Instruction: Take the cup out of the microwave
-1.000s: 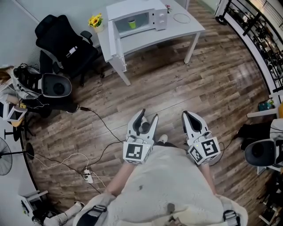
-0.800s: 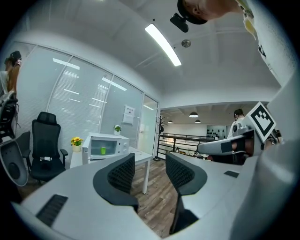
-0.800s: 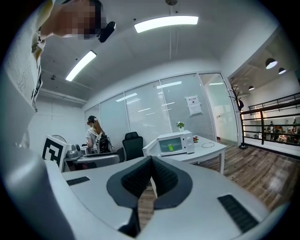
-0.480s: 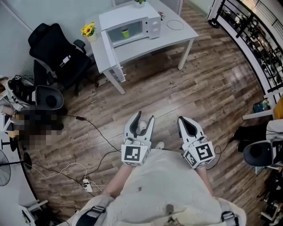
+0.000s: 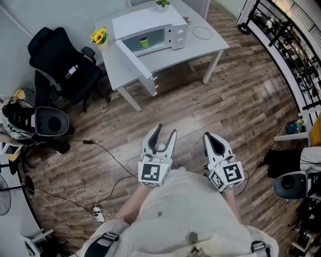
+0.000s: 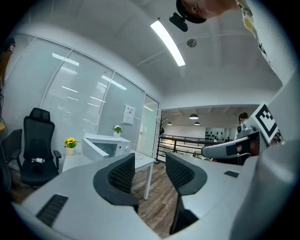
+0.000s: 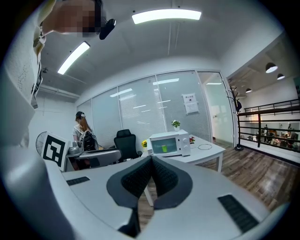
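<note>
One small cup (image 5: 144, 42), bright lime green and short, stands upright inside the boxy white microwave oven (image 5: 173, 20), towards the left of its lit cavity. Your right gripper view shows it too, a green spot (image 7: 164, 148) behind the oven's front opening. The microwave's white door (image 5: 134, 59) is swung wide open on its left side and juts out past the front edge of the white rectangular worktop (image 5: 200, 47) that carries the oven. A small green potted plant (image 5: 161, 3) sits on top of the microwave, and a white pot of yellow flowers (image 5: 100, 37) stands on the worktop just beside the oven, on the door side. A thin loop of wire (image 5: 203, 33) lies on the worktop on the other side.

You hold both grippers low in front of your body over the wooden plank floor (image 5: 241, 95), well apart from the worktop. Your left gripper (image 5: 166, 131) has its jaws spread apart with nothing between them. Your right gripper (image 5: 208, 135) has its jaws pressed together, empty.
</note>
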A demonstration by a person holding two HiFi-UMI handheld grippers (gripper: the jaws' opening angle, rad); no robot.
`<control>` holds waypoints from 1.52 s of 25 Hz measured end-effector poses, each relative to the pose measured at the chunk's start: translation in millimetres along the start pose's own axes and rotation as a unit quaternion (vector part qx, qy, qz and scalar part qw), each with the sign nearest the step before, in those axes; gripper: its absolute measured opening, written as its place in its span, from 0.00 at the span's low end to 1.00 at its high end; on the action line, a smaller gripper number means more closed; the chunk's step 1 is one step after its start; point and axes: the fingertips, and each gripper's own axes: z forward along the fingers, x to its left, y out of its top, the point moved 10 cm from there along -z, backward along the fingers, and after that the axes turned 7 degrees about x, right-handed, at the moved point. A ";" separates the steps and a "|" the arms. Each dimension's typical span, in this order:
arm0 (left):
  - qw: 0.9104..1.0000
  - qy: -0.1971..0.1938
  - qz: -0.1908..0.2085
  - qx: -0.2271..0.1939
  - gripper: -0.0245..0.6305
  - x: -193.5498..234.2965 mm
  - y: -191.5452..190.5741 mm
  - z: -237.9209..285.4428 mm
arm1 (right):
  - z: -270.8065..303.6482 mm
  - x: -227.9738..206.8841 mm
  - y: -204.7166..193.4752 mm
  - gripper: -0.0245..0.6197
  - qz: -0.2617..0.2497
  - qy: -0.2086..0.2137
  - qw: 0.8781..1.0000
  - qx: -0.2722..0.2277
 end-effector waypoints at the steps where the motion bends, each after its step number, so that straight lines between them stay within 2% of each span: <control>1: 1.000 0.000 -0.001 0.001 0.36 8.1 3.1 5.4 | 8.7 0.1 3.8 0.05 0.001 -0.001 1.000 0.001; 12: 1.000 -0.014 0.018 -0.011 0.36 96.5 27.0 53.0 | 99.5 12.1 41.8 0.05 0.004 -0.015 1.000 -0.014; 20: 0.999 -0.023 0.026 -0.022 0.36 153.0 38.4 66.1 | 151.0 32.4 58.1 0.05 0.003 -0.028 0.999 -0.023; 30: 1.000 -0.013 0.011 -0.013 0.36 174.3 36.0 69.1 | 175.2 34.3 64.3 0.05 0.001 -0.022 1.000 -0.010; 38: 1.000 0.018 0.009 -0.005 0.36 182.4 32.0 100.7 | 209.4 -3.2 67.9 0.05 -0.001 0.001 1.000 0.001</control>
